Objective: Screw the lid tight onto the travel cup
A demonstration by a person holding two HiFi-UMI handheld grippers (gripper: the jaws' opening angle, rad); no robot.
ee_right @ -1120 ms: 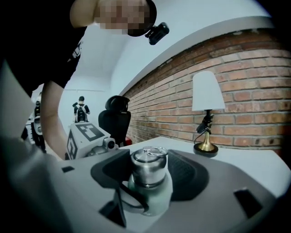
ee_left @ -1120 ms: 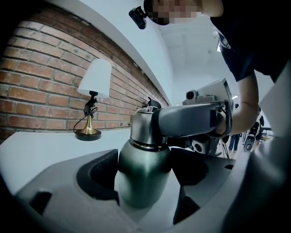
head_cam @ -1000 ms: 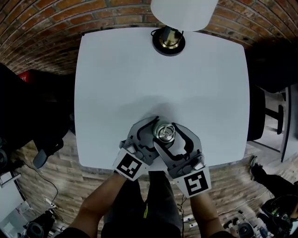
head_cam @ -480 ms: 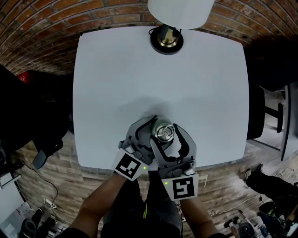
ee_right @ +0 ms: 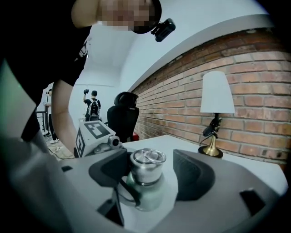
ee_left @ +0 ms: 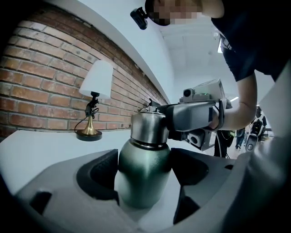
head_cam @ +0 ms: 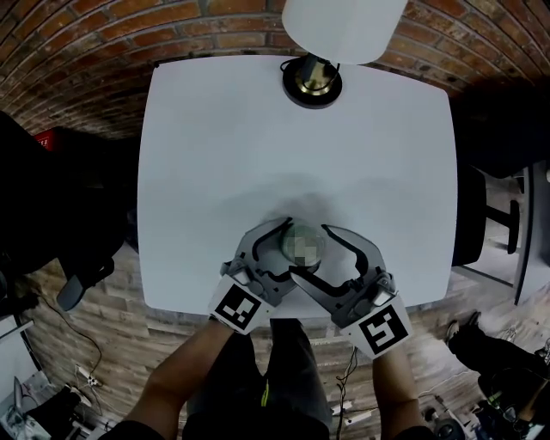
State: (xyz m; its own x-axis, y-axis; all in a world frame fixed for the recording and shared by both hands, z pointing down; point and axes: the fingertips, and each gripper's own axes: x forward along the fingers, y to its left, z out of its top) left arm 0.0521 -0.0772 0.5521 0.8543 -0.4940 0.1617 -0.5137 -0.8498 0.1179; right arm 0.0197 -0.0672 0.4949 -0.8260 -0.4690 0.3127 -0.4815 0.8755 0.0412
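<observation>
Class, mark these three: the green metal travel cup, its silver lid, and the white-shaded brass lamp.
Green metal travel cup [ee_left: 143,173]: left gripper view, middle of body.
Silver lid [ee_right: 146,173]: right gripper view, side wall.
White-shaded brass lamp [head_cam: 344,26]: head view, shade.

The counter [head_cam: 215,155] lies bare to left, right and middle. A lamp [head_cam: 312,79] blocks the far edge's centre. Near edge: the cup [ee_right: 148,196], clamped in the left hand-held gripper [ee_left: 144,166]; the right hand-held gripper [ee_right: 152,174], jaws just opening wider, leaves gaps beside the lid [ee_right: 147,160].
</observation>
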